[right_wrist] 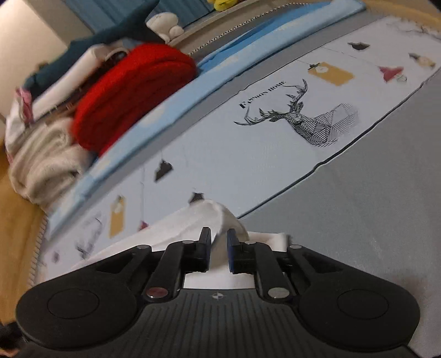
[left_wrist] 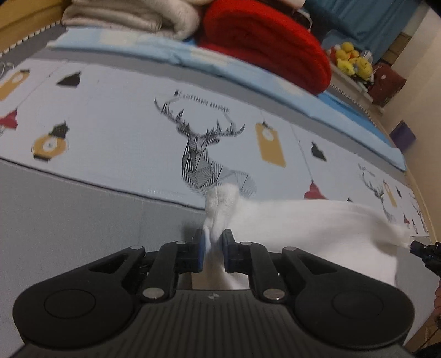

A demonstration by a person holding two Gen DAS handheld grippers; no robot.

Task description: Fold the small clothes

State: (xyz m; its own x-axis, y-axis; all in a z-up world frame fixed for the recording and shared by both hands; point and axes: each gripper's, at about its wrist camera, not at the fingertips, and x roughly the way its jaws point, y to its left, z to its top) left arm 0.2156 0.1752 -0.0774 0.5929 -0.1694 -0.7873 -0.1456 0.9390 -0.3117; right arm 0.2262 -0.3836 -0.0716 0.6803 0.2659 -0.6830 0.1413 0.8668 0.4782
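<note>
The left tool (left_wrist: pixel 212 242) points forward and down over a bed (left_wrist: pixel 82 220) covered in grey and pale printed sheets, and its two blue pads (left_wrist: pixel 200 247) are pressed close together on a bunched corner of a white cloth (left_wrist: pixel 303 228). A tuft of that cloth stands up just past the fingertips, in front of the deer print (left_wrist: pixel 204 154) on the sheet. From the pinch the cloth runs off to the right as a broad, loosely stretched band, and its far end tapers toward the right tool (left_wrist: pixel 424 252), whose dark tip shows at the right edge of the left view. In the right wrist view the right tool (right_wrist: pixel 219 239) also tilts downward, with the whole scene rolled so the bed slants across the picture. Its jaws stand nearly closed, pinching another corner of the cloth (right_wrist: pixel 193 220), which humps up between and just beyond the pads and spreads back to the left under the tool's body. The cloth hangs between the two tools over the seam where the printed sheet meets the grey one; whether its middle touches the bed cannot be told. At the far side of the bed lie a folded red blanket (left_wrist: pixel 264 41) and a cream blanket (left_wrist: pixel 132 16), side by side on a light blue mat (left_wrist: pixel 248 68).
</note>
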